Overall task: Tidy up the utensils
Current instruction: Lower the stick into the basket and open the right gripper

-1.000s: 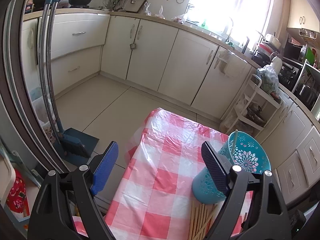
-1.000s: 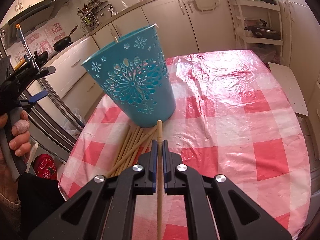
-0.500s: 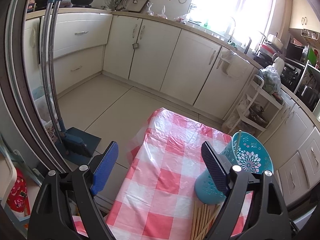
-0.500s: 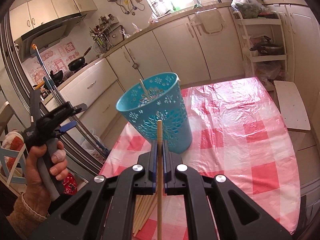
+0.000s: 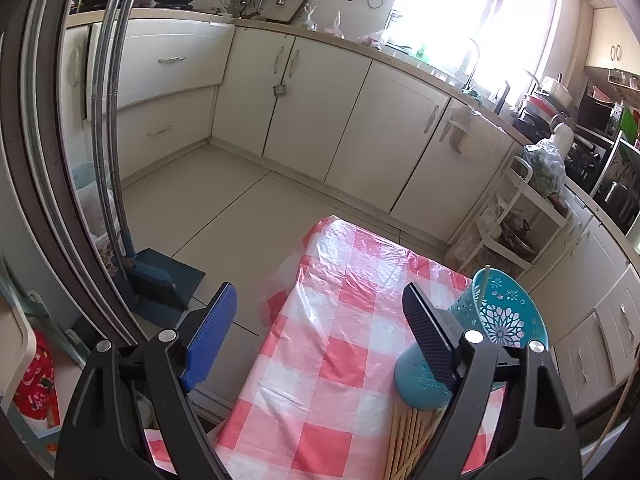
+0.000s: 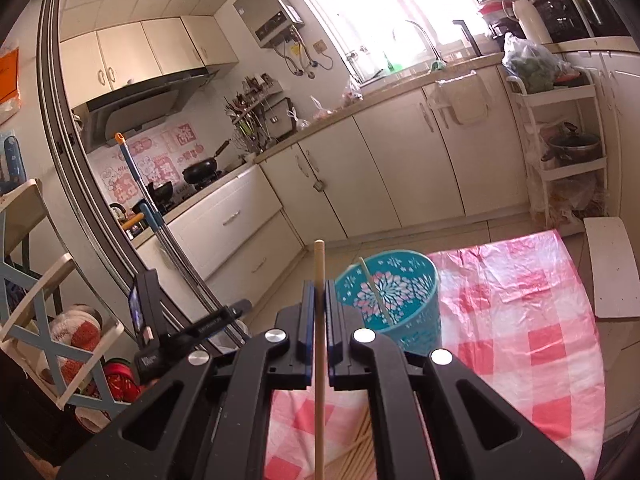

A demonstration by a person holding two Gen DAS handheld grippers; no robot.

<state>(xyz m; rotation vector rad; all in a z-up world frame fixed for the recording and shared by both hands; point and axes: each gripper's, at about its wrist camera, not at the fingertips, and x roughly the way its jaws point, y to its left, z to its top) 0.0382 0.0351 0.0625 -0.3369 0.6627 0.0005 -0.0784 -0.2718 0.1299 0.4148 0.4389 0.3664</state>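
1. Daylight pours in through the window (image 5: 476,16), totally blown out white in both views, no detail in the panes.
2. Counter under the window is washed out too, and the tap there is mostly a silhouette.
3. Plastic tablecloth (image 5: 340,320) picks up shiny glare on its wrinkles at the end nearest the window (image 6: 404,4).
4. Shadows are soft, nothing harsh on the floor.
5. Heavy fisheye: the door frame (image 5: 36,160) far from the window bows into a curve, corners go black.
6. Pretty sharp overall, no motion blur I can spot; the grippers' black frames are dark and low on detail.
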